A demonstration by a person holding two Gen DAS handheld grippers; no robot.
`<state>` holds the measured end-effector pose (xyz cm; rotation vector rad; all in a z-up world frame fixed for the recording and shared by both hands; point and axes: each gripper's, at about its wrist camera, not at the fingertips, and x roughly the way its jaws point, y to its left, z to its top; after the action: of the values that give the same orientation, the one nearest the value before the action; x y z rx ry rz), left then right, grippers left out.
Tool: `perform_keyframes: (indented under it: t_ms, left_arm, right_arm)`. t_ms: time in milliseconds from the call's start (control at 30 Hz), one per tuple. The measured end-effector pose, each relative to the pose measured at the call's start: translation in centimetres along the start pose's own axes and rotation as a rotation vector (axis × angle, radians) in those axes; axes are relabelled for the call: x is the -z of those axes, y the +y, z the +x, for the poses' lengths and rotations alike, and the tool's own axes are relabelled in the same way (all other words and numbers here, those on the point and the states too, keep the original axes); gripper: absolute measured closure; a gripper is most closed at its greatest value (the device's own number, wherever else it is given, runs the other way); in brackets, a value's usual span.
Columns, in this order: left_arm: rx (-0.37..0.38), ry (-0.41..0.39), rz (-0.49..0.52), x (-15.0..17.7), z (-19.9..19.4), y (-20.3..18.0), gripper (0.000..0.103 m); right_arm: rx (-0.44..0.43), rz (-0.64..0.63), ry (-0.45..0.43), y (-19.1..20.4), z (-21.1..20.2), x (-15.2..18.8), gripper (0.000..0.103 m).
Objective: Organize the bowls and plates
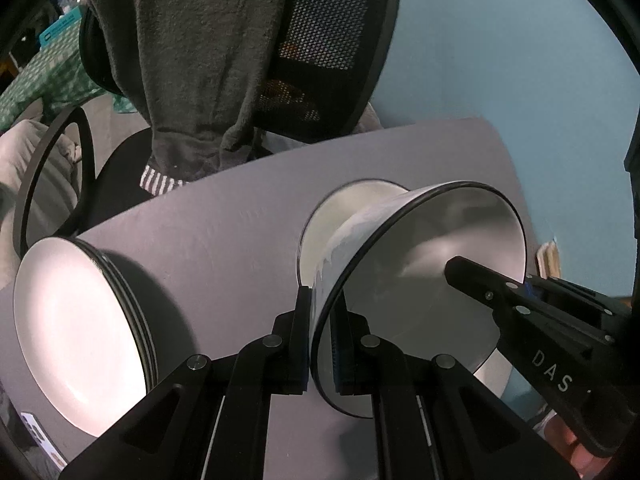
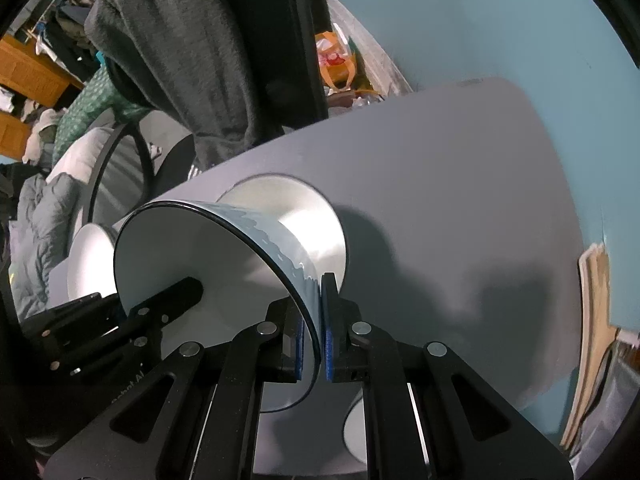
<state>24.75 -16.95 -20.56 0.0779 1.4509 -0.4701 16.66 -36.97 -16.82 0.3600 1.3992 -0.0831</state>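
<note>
Both grippers hold one white bowl with a black rim and a blue-grey outer band above the grey table. My left gripper (image 1: pixel 322 328) is shut on the bowl's (image 1: pixel 408 280) left rim. My right gripper (image 2: pixel 316 320) is shut on the bowl's (image 2: pixel 224 256) right rim. A second white bowl (image 1: pixel 352 204) sits on the table just behind and under the held one; it also shows in the right wrist view (image 2: pixel 304 216). A stack of white plates (image 1: pixel 80 328) with black rims lies at the left, and its edge shows in the right wrist view (image 2: pixel 88 256).
An office chair (image 1: pixel 328 40) with a grey sweater (image 1: pixel 192 60) draped over it stands past the table's (image 1: pixel 224 220) far edge. A blue wall (image 1: pixel 520 60) is at the right. A phone (image 1: pixel 40 436) lies at the table's near left corner.
</note>
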Motion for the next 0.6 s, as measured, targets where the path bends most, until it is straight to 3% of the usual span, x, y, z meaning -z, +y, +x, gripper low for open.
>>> perform_keyframes:
  t_ms: [233,600]
  left_arm:
    - [-0.045,0.016,-0.001,-1.7,0.7,0.4,0.095]
    - [-0.101,0.029,0.046,-1.6,1.5,-0.5,0.095]
  right_arm:
    - [-0.007,0.004,0.034,-0.5,1.2,-1.8,0.095]
    - [0.014,0.008,0.065,-2.5,1.3,-1.5,0.095]
